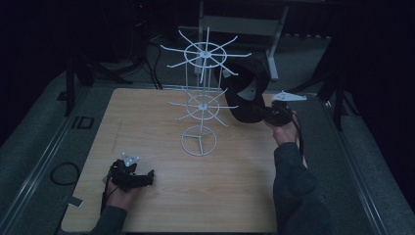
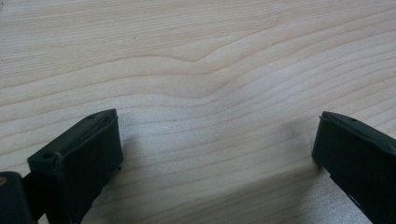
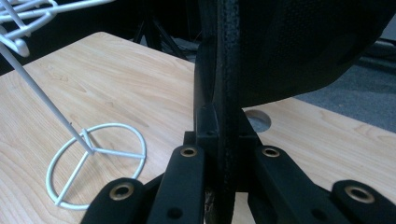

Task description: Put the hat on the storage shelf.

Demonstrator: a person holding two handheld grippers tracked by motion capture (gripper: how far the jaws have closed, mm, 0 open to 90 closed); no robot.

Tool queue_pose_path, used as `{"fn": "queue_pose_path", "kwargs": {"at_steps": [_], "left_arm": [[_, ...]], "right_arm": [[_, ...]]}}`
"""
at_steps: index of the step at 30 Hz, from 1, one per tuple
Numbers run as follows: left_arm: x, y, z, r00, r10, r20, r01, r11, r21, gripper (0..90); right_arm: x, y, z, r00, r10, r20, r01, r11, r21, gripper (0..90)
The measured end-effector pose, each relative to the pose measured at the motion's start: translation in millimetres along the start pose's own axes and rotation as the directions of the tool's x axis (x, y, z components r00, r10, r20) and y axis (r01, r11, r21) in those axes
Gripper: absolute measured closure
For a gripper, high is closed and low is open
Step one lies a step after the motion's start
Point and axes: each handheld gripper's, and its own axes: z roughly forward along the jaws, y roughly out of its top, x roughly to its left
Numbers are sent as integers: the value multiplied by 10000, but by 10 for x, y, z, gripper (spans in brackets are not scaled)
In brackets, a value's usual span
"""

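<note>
A white wire display rack (image 1: 200, 103) with two tiers of spokes stands on a ring base (image 3: 95, 163) at the middle back of the wooden table (image 1: 220, 196). A black cap (image 1: 247, 93) hangs in the air just right of the rack, beside its lower spokes. My right gripper (image 1: 276, 115) is shut on the cap's edge; in the right gripper view the cap (image 3: 289, 46) rises from between the jaws of that gripper (image 3: 224, 135). My left gripper (image 1: 142, 177) rests low at the table's front left, and the left gripper (image 2: 217, 135) stands open over bare wood.
The table sits on a grey floor with dark stands and cables behind it. A round cable hole (image 3: 258, 120) is cut in the tabletop near the right gripper. A cable loop (image 1: 64, 172) lies on the floor at the left.
</note>
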Motion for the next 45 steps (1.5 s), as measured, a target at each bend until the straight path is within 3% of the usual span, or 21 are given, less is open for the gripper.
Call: {"fn": "queue_pose_path", "kwargs": {"at_steps": [24,45], "left_arm": [[0,0,0,10000,0,0,0,10000,2,15],[0,0,0,10000,0,-1,0,10000,-2,15]], "right_arm": [[34,122,-145,9997,-173,166,183,9977,-651,865],[107,182,-277,9992,-186,348,238,9877,-1544,865]]}}
